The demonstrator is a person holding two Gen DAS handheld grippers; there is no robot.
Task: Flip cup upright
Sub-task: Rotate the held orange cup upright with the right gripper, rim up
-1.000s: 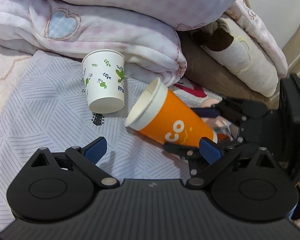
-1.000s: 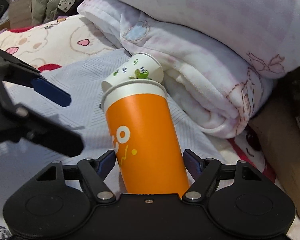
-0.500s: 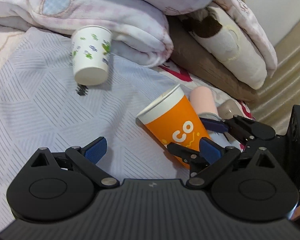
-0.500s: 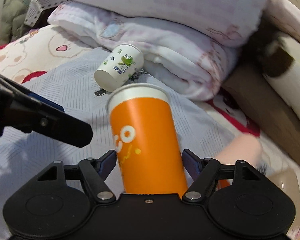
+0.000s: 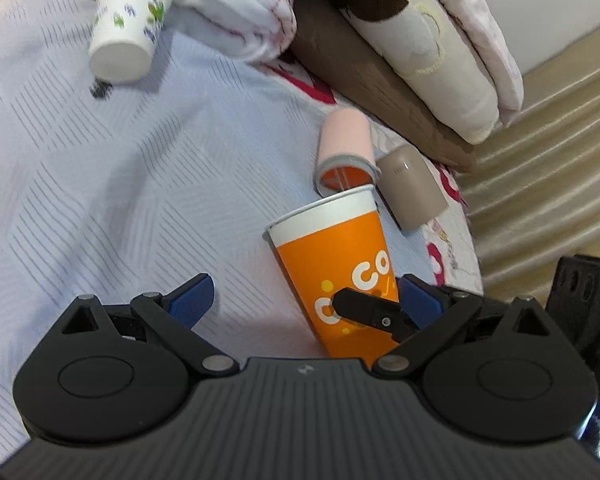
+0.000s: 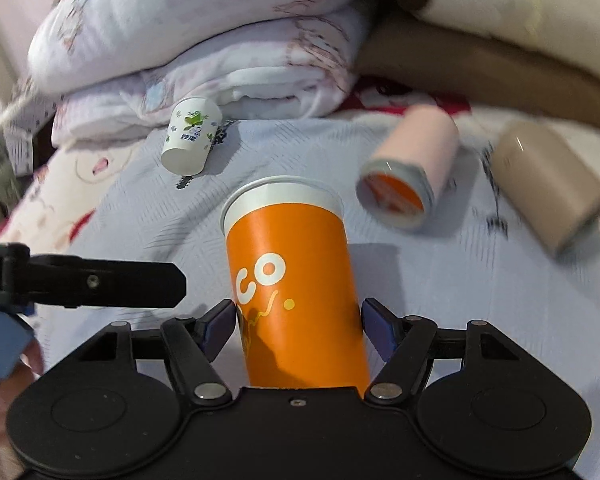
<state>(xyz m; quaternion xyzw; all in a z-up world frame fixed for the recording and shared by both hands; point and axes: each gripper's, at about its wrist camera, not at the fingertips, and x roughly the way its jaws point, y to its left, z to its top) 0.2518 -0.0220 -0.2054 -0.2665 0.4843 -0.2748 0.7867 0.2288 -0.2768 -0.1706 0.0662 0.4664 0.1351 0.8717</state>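
An orange paper cup [image 6: 292,280] with a white rim stands nearly upright, rim up, on the grey striped sheet [image 5: 120,184]. My right gripper [image 6: 298,322] is shut on its lower body, a blue pad on each side. In the left wrist view the cup [image 5: 340,264] leans slightly, with a right finger [image 5: 368,314] across it. My left gripper [image 5: 304,300] is open and empty, just left of the cup. Its finger [image 6: 100,284] shows in the right wrist view.
A white leaf-print cup [image 5: 126,36] lies on its side against folded pink blankets [image 5: 236,12]. A pink tumbler [image 5: 344,152] and a beige tumbler [image 5: 412,188] lie on their sides behind the orange cup. Pillows [image 5: 432,52] are at the back right.
My right gripper has swung the orange cup from lying tilted to nearly upright and moved it right, toward the tumblers. The left gripper stayed open alongside.
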